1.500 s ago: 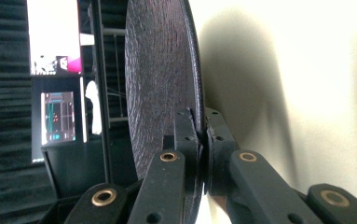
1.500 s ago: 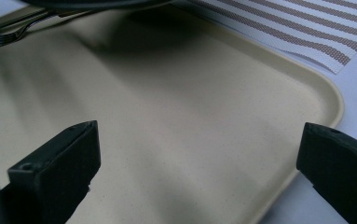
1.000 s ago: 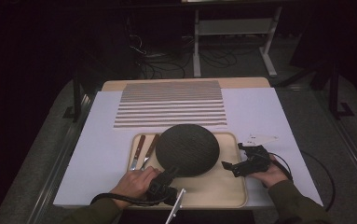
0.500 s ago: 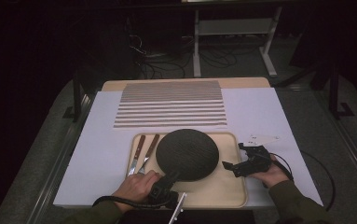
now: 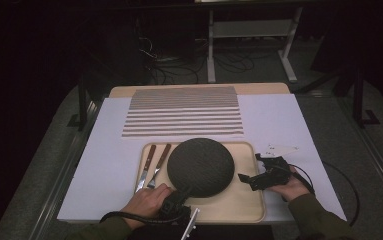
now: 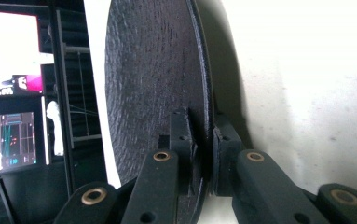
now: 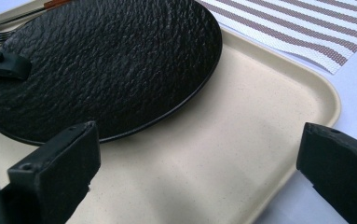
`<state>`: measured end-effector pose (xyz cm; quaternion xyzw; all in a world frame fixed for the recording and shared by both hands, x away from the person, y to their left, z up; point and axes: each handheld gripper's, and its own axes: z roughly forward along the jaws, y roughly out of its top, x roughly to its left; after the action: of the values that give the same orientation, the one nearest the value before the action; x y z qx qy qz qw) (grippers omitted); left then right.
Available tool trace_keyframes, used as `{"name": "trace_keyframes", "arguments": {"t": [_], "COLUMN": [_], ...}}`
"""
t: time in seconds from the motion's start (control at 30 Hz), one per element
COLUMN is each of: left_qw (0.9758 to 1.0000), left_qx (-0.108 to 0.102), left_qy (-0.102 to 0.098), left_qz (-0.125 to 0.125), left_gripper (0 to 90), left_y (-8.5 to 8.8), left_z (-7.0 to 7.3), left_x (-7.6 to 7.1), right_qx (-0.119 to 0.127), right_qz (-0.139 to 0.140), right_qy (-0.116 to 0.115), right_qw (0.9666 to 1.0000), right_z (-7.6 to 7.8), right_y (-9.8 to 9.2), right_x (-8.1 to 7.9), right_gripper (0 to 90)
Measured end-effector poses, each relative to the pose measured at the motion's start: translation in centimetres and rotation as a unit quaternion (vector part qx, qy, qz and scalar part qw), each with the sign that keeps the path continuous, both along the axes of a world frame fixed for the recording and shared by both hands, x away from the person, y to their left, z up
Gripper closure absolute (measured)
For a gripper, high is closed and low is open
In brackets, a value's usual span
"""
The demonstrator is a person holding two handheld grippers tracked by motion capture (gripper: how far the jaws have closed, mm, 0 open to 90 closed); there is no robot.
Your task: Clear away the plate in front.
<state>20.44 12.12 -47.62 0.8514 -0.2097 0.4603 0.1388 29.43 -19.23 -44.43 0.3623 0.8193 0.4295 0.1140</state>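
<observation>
A round black textured plate (image 5: 199, 167) lies on the beige tray (image 5: 244, 205). My left gripper (image 5: 181, 192) comes in at the plate's near rim. In the left gripper view its jaws (image 6: 203, 135) stand on both sides of the plate's edge (image 6: 157, 70), pads against it; they have just been opening slightly with the rim still between them. My right gripper (image 5: 249, 167) hovers open over the tray's right part. In the right gripper view its jaws (image 7: 199, 154) stand wide apart over bare tray (image 7: 241, 140), just right of the plate (image 7: 101, 60).
A fork (image 5: 161, 160) and a knife (image 5: 146, 165) lie on the tray's left side beside the plate. A striped placemat (image 5: 184, 110) lies beyond the tray on the white table cover (image 5: 279, 120). A cable trails from each gripper.
The plate has come down and slightly nearer, and now lies flat on the tray. The left hand shifted a little with it. The right hand kept still.
</observation>
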Motion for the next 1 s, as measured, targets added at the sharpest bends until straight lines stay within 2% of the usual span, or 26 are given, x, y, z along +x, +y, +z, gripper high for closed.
{"name": "trace_keyframes", "arguments": {"t": [0.07, 0.17, 0.2, 0.4, 0.47, 0.53, 0.6, 0.73, 0.87, 1.0], "left_qw": [1.0, 0.9997, 0.9997, 0.9997, 0.9998, 0.9998, 0.9995, 0.9989, 0.9983, 0.9969], "left_qx": [-0.003, -0.02, -0.019, -0.021, -0.016, -0.012, -0.022, -0.029, -0.037, -0.05], "left_qy": [0.002, 0.013, 0.013, 0.006, -0.005, -0.012, -0.008, -0.015, -0.011, -0.012], "left_qz": [-0.003, 0.002, 0.005, 0.006, 0.008, 0.012, 0.02, 0.033, 0.044, 0.06], "left_gripper": [80.4, 71.7, 69.3, 60.1, 57.5, 55.3, 54.6, 52.4, 49.5, 45.6], "left_y": [0.1, 0.4, 0.6, 2.2, 2.7, 3.3, 3.9, 4.9, 5.7, 6.5], "left_z": [0.1, 0.5, 0.6, 1.0, 1.0, 1.1, 1.2, 1.6, 2.0, 2.3], "left_x": [0.0, 0.0, 0.0, 0.1, 0.1, 0.1, 0.2, 0.6, 1.1, 1.9], "right_qx": [0.001, 0.002, 0.001, 0.0, -0.001, -0.001, -0.001, -0.002, -0.002, -0.002], "right_qz": [-0.001, -0.002, -0.002, -0.003, -0.003, -0.004, -0.004, -0.005, -0.006, -0.006], "right_qy": [0.0, 0.001, 0.002, 0.002, 0.002, 0.003, 0.003, 0.004, 0.004, 0.005], "right_qw": [1.0, 1.0, 1.0, 1.0, 1.0, 1.0, 1.0, 1.0, 1.0, 1.0], "right_z": [0.0, 0.0, 0.0, 0.0, 0.0, 0.0, 0.0, -0.1, -0.1, -0.1], "right_y": [0.0, 0.0, 0.0, 0.0, 0.0, 0.0, 0.0, 0.0, 0.0, 0.0], "right_x": [0.0, 0.0, 0.0, 0.0, 0.0, 0.0, 0.0, 0.0, 0.0, 0.0], "right_gripper": [0.0, 0.0, 0.0, 0.0, 0.0, 0.0, 0.0, 0.0, 0.0, 0.0]}}
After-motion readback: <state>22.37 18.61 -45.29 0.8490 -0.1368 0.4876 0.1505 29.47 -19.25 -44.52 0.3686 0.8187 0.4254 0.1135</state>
